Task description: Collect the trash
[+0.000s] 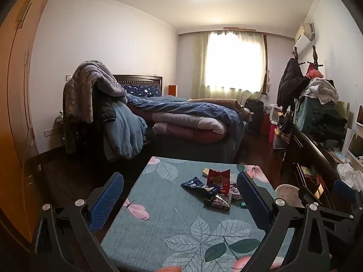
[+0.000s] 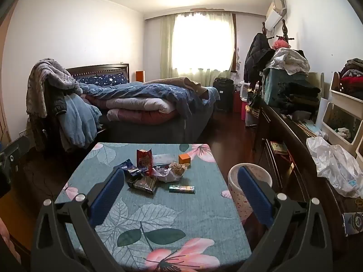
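A small table under a teal leaf-print cloth (image 2: 181, 208) carries a heap of trash: a red snack bag (image 2: 144, 158), a blue wrapper (image 2: 127, 166), a dark foil packet (image 2: 145, 184), crumpled paper (image 2: 177, 170), an orange box (image 2: 184, 158) and a flat green pack (image 2: 182, 189). In the left wrist view the red snack bag (image 1: 219, 179) and the blue wrapper (image 1: 195, 184) lie ahead. My left gripper (image 1: 181, 192) and my right gripper (image 2: 180, 185) both hang open over the table's near half, holding nothing. A pale speckled waste bin (image 2: 249, 188) stands beside the table's right edge.
A bed (image 2: 158, 111) piled with quilts fills the room beyond the table. A chair draped with blankets (image 2: 56, 104) stands at its left. A dark sideboard (image 2: 295, 149) with clothes, a white plastic bag (image 2: 335, 165) and storage bins lines the right wall.
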Motion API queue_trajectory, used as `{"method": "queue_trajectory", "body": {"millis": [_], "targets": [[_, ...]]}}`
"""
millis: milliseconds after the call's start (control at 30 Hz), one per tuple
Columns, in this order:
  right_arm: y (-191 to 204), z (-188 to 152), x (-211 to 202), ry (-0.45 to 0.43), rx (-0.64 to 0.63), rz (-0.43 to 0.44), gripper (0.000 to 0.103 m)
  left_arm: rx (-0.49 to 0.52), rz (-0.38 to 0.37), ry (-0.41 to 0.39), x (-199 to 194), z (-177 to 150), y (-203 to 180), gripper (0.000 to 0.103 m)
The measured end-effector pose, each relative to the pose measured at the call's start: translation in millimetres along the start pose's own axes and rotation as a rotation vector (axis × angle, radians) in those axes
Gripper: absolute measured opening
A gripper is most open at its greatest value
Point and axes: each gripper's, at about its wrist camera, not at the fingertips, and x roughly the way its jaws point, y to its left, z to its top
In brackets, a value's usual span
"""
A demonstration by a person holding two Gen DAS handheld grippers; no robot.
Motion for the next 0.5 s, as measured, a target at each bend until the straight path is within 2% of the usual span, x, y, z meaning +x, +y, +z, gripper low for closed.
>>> {"method": "queue_trajectory", "body": {"millis": [267, 400, 500], "targets": [[0, 4, -1, -0.006, -0.010, 0.008, 0.100, -0.005, 0.006, -0.012, -1, 3, 0, 0.099], [-4, 12, -5, -0.043, -0.006, 0.007, 0.100, -0.005, 0.017, -0.015, 4, -4, 3, 0.099], [-2, 23, -14, -0.067, -0.005, 0.007, 0.100, -0.014, 0.027, -0.028, -3, 3, 4, 0.099]]}}
